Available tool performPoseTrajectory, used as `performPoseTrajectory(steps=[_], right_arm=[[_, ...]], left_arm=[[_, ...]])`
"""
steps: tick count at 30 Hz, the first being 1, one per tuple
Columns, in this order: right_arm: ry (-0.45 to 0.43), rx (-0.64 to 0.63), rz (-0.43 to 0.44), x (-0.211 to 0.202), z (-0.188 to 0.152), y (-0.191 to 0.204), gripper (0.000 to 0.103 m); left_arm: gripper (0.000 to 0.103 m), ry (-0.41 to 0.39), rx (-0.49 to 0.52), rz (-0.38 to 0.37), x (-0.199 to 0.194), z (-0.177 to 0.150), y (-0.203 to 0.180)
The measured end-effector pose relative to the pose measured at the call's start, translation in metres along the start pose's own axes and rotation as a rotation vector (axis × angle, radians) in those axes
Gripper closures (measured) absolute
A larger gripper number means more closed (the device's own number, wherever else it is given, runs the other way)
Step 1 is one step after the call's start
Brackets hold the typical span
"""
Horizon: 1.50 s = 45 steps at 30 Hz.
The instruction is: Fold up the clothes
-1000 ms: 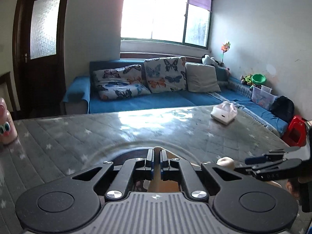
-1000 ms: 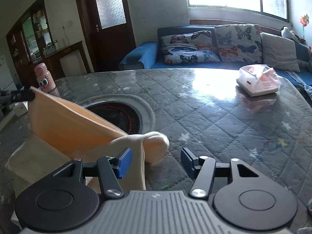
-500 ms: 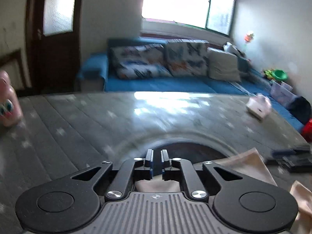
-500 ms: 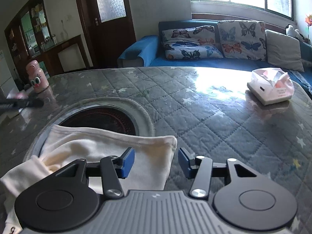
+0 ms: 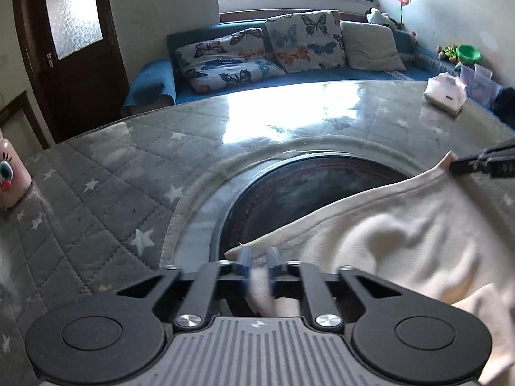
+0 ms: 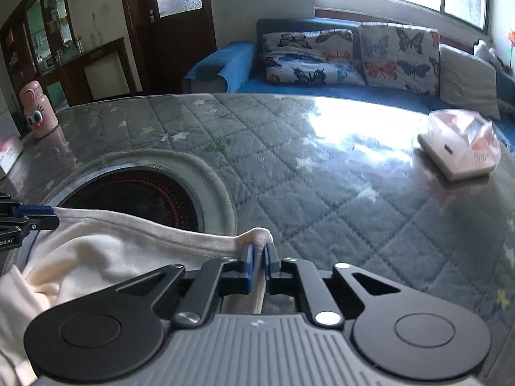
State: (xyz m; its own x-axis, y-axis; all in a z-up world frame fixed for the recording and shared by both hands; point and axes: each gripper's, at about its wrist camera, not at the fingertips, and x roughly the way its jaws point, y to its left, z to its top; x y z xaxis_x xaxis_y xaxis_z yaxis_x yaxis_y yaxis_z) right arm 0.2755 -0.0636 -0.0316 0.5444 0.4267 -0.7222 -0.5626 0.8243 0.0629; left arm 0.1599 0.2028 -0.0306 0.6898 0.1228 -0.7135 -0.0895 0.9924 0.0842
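Observation:
A cream garment (image 5: 396, 234) lies partly over the round dark burner (image 5: 309, 186) set in the grey quilted table cover. My left gripper (image 5: 259, 259) is shut on the garment's left corner, with cloth pinched between its blue pads. In the right wrist view the same cream garment (image 6: 106, 247) stretches to the left, and my right gripper (image 6: 258, 252) is shut on its right corner. The right gripper's tip (image 5: 482, 162) shows at the far right of the left wrist view, and the left gripper's tip (image 6: 29, 217) at the far left of the right wrist view. The hem hangs taut between them.
A tissue box (image 6: 460, 148) sits at the table's far right. A pink cartoon bottle (image 6: 35, 112) stands at the far left edge. Behind the table are a blue sofa (image 5: 289, 74) with butterfly cushions (image 5: 302, 41), a dark door and a bright window.
The right gripper, open half a second ago, has shut on the garment's right corner. The left gripper has come down and tilted toward the table, and the cloth now stretches between both.

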Motion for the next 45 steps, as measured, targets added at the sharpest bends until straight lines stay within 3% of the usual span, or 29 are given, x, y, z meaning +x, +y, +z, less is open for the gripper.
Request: performPoseTrajectory(steps=[7,10,13,16,21,23,27,29,33,37,40,44,45], right_arm=[[-0.028,-0.019,-0.043,0.017,0.017,0.001,0.098],[-0.012,-0.032,-0.049,0.025,0.018,0.002,0.096],[-0.022,-0.052,-0.046,0.013,0.017,0.004,0.088],[-0.026,-0.075,-0.029,-0.005,0.008,0.009,0.087],[-0.025,-0.115,0.010,-0.037,-0.012,0.021,0.083],[-0.024,-0.131,0.026,-0.050,-0.019,0.025,0.076],[-0.022,-0.145,0.052,-0.075,-0.046,0.035,0.071],[-0.033,-0.140,0.035,-0.087,-0.062,0.036,0.065],[-0.070,-0.135,-0.032,-0.111,-0.090,0.034,0.062],[-0.080,-0.110,-0.127,-0.127,-0.112,0.020,0.063],[-0.066,-0.091,-0.144,-0.125,-0.117,0.011,0.064],[-0.048,-0.096,-0.131,-0.112,-0.118,0.010,0.065],[-0.041,-0.101,-0.130,-0.108,-0.118,0.011,0.071]], left_arm=[[0.100,-0.032,0.027,0.100,0.015,0.007,0.007],[0.100,-0.008,-0.011,0.111,0.021,0.010,0.014],[0.097,-0.024,-0.018,0.059,0.004,0.008,0.012],[0.088,-0.064,0.035,-0.009,-0.026,0.001,-0.007],[0.063,-0.118,0.107,-0.158,-0.072,-0.019,-0.049],[0.062,-0.115,0.133,-0.204,-0.081,-0.026,-0.064],[0.056,-0.106,0.210,-0.288,-0.096,-0.046,-0.098],[0.055,-0.107,0.243,-0.295,-0.099,-0.053,-0.110],[0.049,-0.107,0.293,-0.283,-0.099,-0.064,-0.127],[0.050,-0.095,0.308,-0.265,-0.091,-0.069,-0.133],[0.053,-0.075,0.285,-0.262,-0.083,-0.067,-0.132],[0.075,-0.067,0.242,-0.263,-0.080,-0.066,-0.125],[0.081,-0.072,0.218,-0.259,-0.082,-0.065,-0.120]])
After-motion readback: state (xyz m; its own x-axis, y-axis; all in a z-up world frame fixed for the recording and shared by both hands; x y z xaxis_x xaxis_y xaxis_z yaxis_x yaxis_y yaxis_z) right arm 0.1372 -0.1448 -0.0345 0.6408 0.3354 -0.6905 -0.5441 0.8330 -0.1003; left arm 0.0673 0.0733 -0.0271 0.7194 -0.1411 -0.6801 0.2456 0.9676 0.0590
